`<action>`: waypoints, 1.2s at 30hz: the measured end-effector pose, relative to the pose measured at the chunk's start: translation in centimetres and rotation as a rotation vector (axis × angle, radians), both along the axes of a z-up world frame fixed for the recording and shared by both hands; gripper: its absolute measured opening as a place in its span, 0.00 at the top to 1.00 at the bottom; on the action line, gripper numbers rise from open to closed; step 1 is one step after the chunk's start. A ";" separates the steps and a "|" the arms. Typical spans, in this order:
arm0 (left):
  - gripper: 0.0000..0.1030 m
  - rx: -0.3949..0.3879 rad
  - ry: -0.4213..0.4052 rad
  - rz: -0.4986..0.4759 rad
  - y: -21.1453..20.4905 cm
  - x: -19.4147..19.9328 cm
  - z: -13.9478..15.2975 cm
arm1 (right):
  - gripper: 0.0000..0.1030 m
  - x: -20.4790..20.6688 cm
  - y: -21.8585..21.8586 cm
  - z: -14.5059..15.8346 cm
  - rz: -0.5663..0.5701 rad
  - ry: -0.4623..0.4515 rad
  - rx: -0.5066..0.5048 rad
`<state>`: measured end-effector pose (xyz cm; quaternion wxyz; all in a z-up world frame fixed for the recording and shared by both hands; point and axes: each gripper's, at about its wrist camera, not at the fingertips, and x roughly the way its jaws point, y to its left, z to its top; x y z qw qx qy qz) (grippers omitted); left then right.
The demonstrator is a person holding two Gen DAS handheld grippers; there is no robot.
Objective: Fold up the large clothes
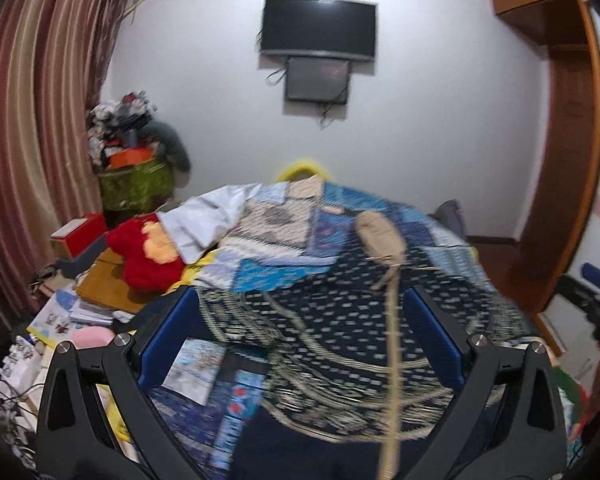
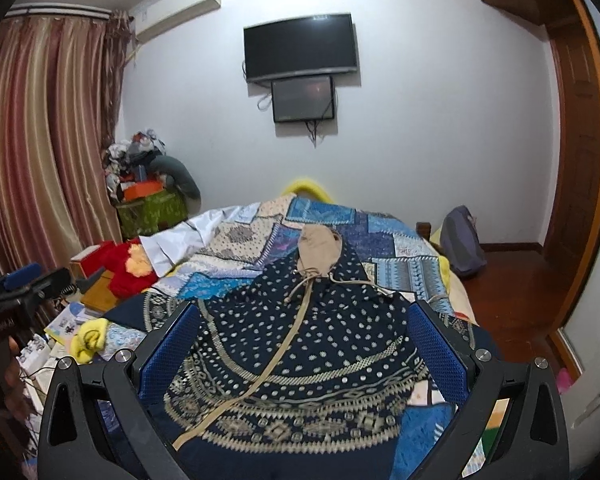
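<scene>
A large dark navy garment (image 2: 300, 344) with a white dot print and patterned beige borders lies spread on the bed. It has a beige hood piece (image 2: 318, 250) at its far end and a long beige strap (image 2: 272, 364) running down its middle. It also shows, blurred, in the left wrist view (image 1: 340, 320). My right gripper (image 2: 304, 356) is open, hovering above the garment's near part with nothing between its blue pads. My left gripper (image 1: 300, 344) is open too, above the same garment. The left gripper (image 2: 24, 284) also shows at the left edge of the right wrist view.
A blue patchwork quilt (image 2: 380, 236) covers the bed. A white cloth (image 2: 180, 240) and a red plush toy (image 2: 128, 264) lie at the bed's left. Books and clutter (image 1: 72, 312) crowd the left side. A grey bag (image 2: 460, 240) sits on the wooden floor at right.
</scene>
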<state>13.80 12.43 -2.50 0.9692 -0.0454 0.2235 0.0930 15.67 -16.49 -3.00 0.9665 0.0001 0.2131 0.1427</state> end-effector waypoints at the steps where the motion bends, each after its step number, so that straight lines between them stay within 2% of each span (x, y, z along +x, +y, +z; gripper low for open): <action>1: 0.00 0.003 0.018 0.011 1.0 0.9 -0.3 | 0.00 1.1 0.2 -0.3 -0.006 0.008 -0.001; 5: 0.00 0.001 0.116 0.052 5.3 5.0 -2.2 | 0.00 5.8 1.2 -1.6 -0.008 0.045 -0.017; 8: 0.00 -0.051 0.214 0.048 8.2 8.0 -4.9 | 0.00 9.9 2.2 -2.9 0.015 0.086 -0.073; 13: 0.00 -0.177 0.402 0.064 12.0 12.4 -11.5 | 0.00 15.3 3.9 -5.9 0.031 0.161 -0.149; 17: 0.01 -0.292 0.530 0.089 14.5 14.4 -16.9 | 0.00 19.3 4.8 -9.0 0.043 0.242 -0.181; 19: 0.04 -0.341 0.569 0.100 15.4 14.7 -18.4 | 0.00 21.0 5.0 -10.6 0.045 0.293 -0.198; 24: 0.07 -0.518 0.587 0.138 18.7 14.8 -21.0 | 0.00 24.2 4.6 -14.4 0.074 0.432 -0.188; 30: 0.25 -0.700 0.527 0.197 22.8 15.9 -22.6 | 0.00 25.7 5.6 -17.4 0.117 0.485 -0.271; 33: 0.36 -0.695 0.522 0.243 24.0 17.1 -22.9 | 0.00 26.0 5.9 -18.6 0.143 0.514 -0.279; 35: 0.50 -0.645 0.540 0.288 24.3 18.1 -22.8 | 0.00 26.1 6.0 -19.0 0.156 0.528 -0.267; 36: 0.54 -0.615 0.547 0.308 24.4 18.3 -22.6 | 0.00 26.1 6.0 -19.2 0.163 0.535 -0.259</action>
